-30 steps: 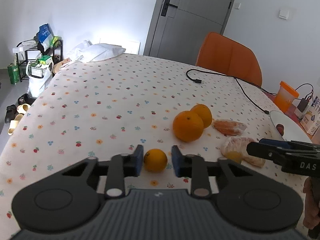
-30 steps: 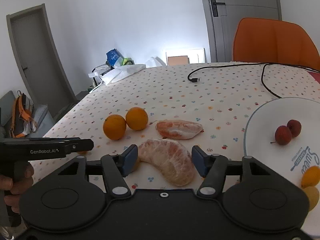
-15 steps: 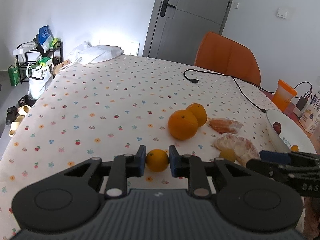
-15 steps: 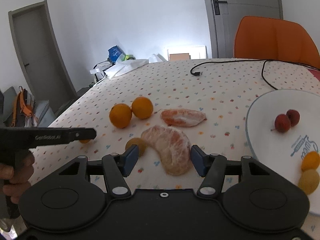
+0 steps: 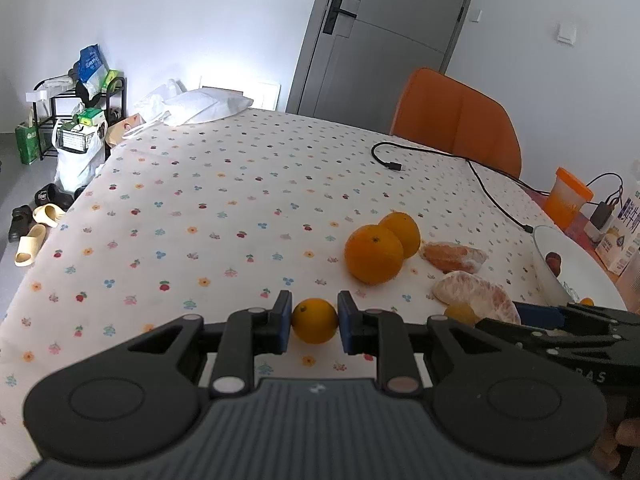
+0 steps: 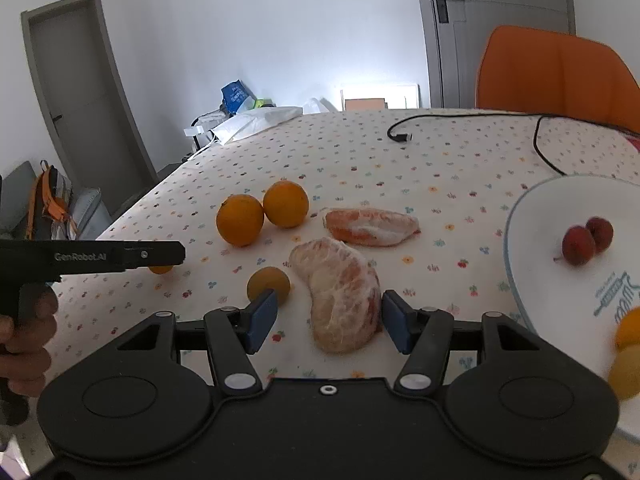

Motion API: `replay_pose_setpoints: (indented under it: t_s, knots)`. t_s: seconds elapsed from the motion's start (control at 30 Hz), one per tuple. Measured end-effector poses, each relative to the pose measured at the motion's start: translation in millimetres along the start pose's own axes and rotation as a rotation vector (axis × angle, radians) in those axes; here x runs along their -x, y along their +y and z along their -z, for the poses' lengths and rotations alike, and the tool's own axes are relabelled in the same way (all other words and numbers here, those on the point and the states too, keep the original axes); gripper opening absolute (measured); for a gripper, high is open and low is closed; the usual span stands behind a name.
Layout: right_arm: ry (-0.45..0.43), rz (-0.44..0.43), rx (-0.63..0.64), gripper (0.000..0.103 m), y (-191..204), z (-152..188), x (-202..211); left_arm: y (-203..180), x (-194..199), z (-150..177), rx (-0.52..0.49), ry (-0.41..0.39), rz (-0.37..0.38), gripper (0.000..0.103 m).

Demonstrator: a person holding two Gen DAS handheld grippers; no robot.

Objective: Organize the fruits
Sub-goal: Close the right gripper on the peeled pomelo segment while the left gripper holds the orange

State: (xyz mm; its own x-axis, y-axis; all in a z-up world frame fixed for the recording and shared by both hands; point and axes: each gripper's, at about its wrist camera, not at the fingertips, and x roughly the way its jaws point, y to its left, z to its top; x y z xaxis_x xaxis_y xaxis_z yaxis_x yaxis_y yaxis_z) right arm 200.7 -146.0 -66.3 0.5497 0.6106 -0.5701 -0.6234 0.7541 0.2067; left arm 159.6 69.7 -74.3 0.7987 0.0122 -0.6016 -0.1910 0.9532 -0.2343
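Observation:
My left gripper (image 5: pixel 314 314) is shut on a small orange fruit (image 5: pixel 314 322), low over the flowered tablecloth. Two larger oranges (image 5: pixel 374 259) sit together just beyond it to the right. My right gripper (image 6: pixel 328 316) stands open, with a big peeled citrus piece (image 6: pixel 340 300) lying between its pads; the right pad is close to it, the left pad apart. A small yellow fruit (image 6: pixel 268 285) rests by the left pad. A second peeled piece (image 6: pixel 370 227) lies farther back. The white plate (image 6: pixel 532 216) at the right holds two red lychees (image 6: pixel 578 246) and two small yellow-orange fruits (image 6: pixel 626 374).
A black cable (image 5: pixel 480 176) runs across the far right of the table. An orange chair (image 5: pixel 456 120) stands behind it. An orange cup (image 5: pixel 566 200), a charger and a milk carton crowd the right edge. A white bag (image 5: pixel 200 106) lies at the far left corner.
My left gripper's pads have drawn in from either side of the small orange fruit and now press on it. The right gripper has shifted slightly over the peeled piece.

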Motion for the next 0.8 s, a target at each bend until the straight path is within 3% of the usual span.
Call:
replay_pose_setpoints:
  t_s: [0.33, 0.37, 0.43, 0.8]
  knots:
    - [-0.011, 0.048, 0.079, 0.057, 9, -4, -15, 6, -1, -1, 0.009, 0.001, -0.004, 0.023]
    - [-0.011, 0.055, 0.085, 0.055, 10, -4, -15, 6, 0, -1, 0.009, 0.000, -0.005, 0.023]
    - [-0.018, 0.085, 0.088, 0.039, 9, -3, -14, 4, 3, -1, 0.006, -0.004, -0.004, 0.023]
    - [-0.062, 0.023, 0.062, 0.036, 6, 5, 14, -19, 15, -2, -0.041, -0.021, 0.008, 0.023]
